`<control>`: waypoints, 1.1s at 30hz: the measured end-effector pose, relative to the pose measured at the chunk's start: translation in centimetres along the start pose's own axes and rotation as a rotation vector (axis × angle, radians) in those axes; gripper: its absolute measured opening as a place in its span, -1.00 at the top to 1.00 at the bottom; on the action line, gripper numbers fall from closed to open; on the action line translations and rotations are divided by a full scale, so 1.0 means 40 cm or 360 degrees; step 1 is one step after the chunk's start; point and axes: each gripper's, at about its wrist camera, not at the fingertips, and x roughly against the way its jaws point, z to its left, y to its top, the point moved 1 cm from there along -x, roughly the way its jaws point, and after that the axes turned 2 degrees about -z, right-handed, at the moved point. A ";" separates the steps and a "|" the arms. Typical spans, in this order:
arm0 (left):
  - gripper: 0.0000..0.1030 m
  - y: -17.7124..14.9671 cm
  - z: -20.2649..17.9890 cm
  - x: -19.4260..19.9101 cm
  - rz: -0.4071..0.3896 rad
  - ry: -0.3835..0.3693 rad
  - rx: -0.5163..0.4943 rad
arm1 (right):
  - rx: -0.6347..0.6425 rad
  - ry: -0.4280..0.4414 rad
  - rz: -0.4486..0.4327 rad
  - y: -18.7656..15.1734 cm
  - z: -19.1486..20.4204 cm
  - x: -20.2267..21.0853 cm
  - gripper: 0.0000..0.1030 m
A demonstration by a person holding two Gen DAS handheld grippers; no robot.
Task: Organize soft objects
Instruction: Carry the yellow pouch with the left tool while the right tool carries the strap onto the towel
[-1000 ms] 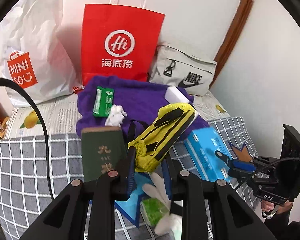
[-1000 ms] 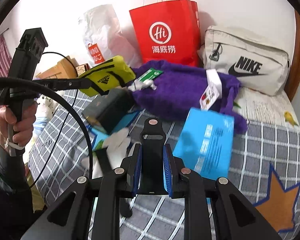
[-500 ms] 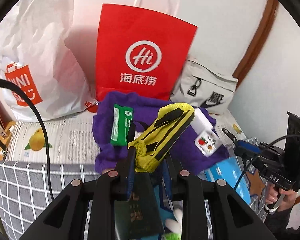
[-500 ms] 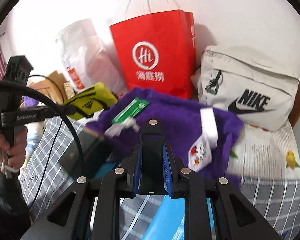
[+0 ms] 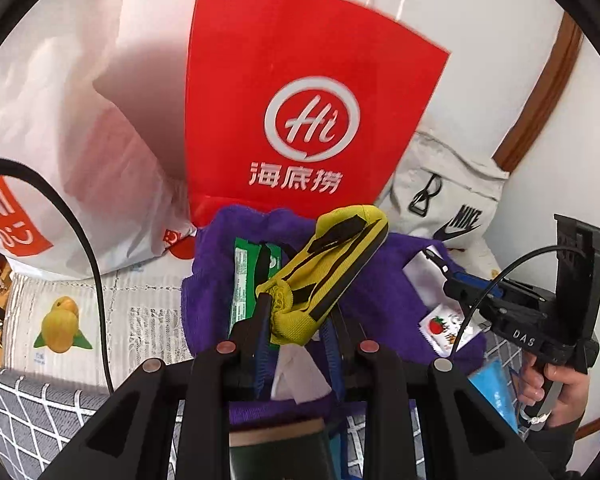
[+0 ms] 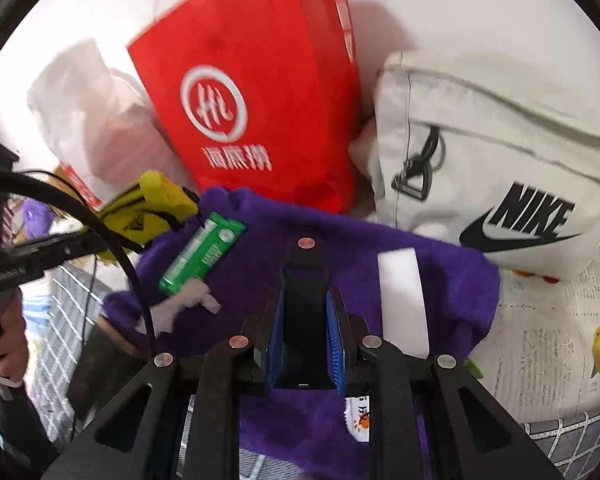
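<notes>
My left gripper (image 5: pixel 298 344) is shut on a yellow pouch with black stripes (image 5: pixel 328 268) and holds it up in front of the red paper bag (image 5: pixel 296 100). The pouch also shows in the right wrist view (image 6: pixel 152 204), left of the purple plush cloth (image 6: pixel 332 248). My right gripper (image 6: pixel 305 316) is shut on a black flat object (image 6: pixel 304 292) and hangs over the purple cloth (image 5: pixel 384 280). It also shows in the left wrist view (image 5: pixel 456 276). A green packet (image 6: pixel 202 258), crumpled white tissue (image 6: pixel 188 304) and a white block (image 6: pixel 402 296) lie on the cloth.
A white Miniso plastic bag (image 5: pixel 60 140) stands left of the red bag. A grey Nike pouch (image 6: pixel 496 168) leans at the right against the wall. A dark green booklet (image 5: pixel 280 452) and a blue pack (image 5: pixel 496 392) lie on the grey checked blanket (image 5: pixel 32 412).
Both grippers have moved forward toward the red bag, which now looms larger. The left still carries the yellow pouch. The right now hangs over the purple cloth instead of the blue pack.
</notes>
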 end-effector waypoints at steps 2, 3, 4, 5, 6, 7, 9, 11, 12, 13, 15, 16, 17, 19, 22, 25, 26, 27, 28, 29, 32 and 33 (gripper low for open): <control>0.54 -0.001 0.001 -0.020 0.0022 0.0005 -0.0018 | 0.0013 0.0000 0.0031 -0.009 -0.002 -0.020 0.59; 0.54 -0.002 0.004 -0.027 0.0028 0.0005 -0.0016 | 0.0016 -0.0003 0.0042 -0.011 -0.003 -0.027 0.59; 0.54 -0.002 0.007 -0.035 0.0037 0.0004 -0.0011 | 0.0020 -0.0014 0.0052 -0.013 -0.004 -0.035 0.59; 0.54 -0.004 0.011 -0.046 0.0048 0.0007 -0.0003 | 0.0023 -0.0026 0.0061 -0.015 -0.006 -0.044 0.59; 0.54 -0.005 0.014 -0.055 0.0057 0.0017 -0.0002 | 0.0028 -0.0046 0.0087 -0.020 -0.009 -0.057 0.59; 0.54 -0.007 0.016 -0.064 0.0069 0.0027 -0.0007 | 0.0041 -0.0069 0.0115 -0.021 -0.009 -0.070 0.59; 0.54 -0.008 0.024 -0.085 0.0096 0.0038 0.0005 | 0.0073 -0.0113 0.0130 -0.022 -0.008 -0.081 0.59; 0.54 -0.007 0.031 -0.101 0.0103 0.0049 0.0021 | 0.0064 -0.0114 0.0132 -0.020 -0.016 -0.088 0.59; 0.54 -0.007 0.034 -0.107 0.0103 0.0056 0.0026 | 0.0062 -0.0112 0.0124 -0.019 -0.019 -0.088 0.59; 0.54 -0.006 0.037 -0.110 0.0092 0.0072 0.0040 | 0.0068 -0.0113 0.0127 -0.020 -0.020 -0.090 0.59; 0.54 -0.004 0.041 -0.118 0.0076 0.0112 0.0049 | 0.0064 -0.0103 0.0140 -0.022 -0.025 -0.095 0.59; 0.54 -0.004 0.042 -0.124 0.0082 0.0120 0.0049 | 0.0060 -0.0096 0.0148 -0.023 -0.027 -0.098 0.59; 0.54 -0.004 0.043 -0.131 0.0084 0.0123 0.0060 | 0.0056 -0.0096 0.0162 -0.024 -0.030 -0.103 0.59; 0.54 -0.005 0.041 -0.143 0.0096 0.0118 0.0066 | 0.0043 -0.0096 0.0179 -0.024 -0.036 -0.108 0.59; 0.54 -0.012 0.026 -0.173 0.0126 0.0179 0.0015 | 0.0011 -0.0075 0.0214 -0.026 -0.048 -0.122 0.59; 0.54 -0.017 0.017 -0.190 0.0153 0.0180 -0.0005 | -0.0019 -0.0062 0.0245 -0.029 -0.053 -0.137 0.58; 0.54 -0.018 0.015 -0.192 0.0156 0.0177 -0.0011 | -0.0023 -0.0061 0.0247 -0.030 -0.053 -0.139 0.58; 0.54 -0.018 0.013 -0.193 0.0156 0.0176 -0.0014 | -0.0024 -0.0059 0.0248 -0.031 -0.053 -0.139 0.58; 0.54 -0.018 0.012 -0.194 0.0156 0.0175 -0.0014 | -0.0022 -0.0055 0.0249 -0.031 -0.051 -0.140 0.58; 0.54 -0.018 0.012 -0.196 0.0158 0.0170 -0.0009 | -0.0021 -0.0048 0.0251 -0.032 -0.050 -0.140 0.58; 0.54 -0.017 0.012 -0.205 0.0175 0.0127 0.0017 | -0.0026 -0.0045 0.0261 -0.037 -0.053 -0.144 0.58; 0.53 -0.018 0.012 -0.209 0.0181 0.0109 0.0027 | -0.0031 -0.0046 0.0262 -0.037 -0.054 -0.144 0.58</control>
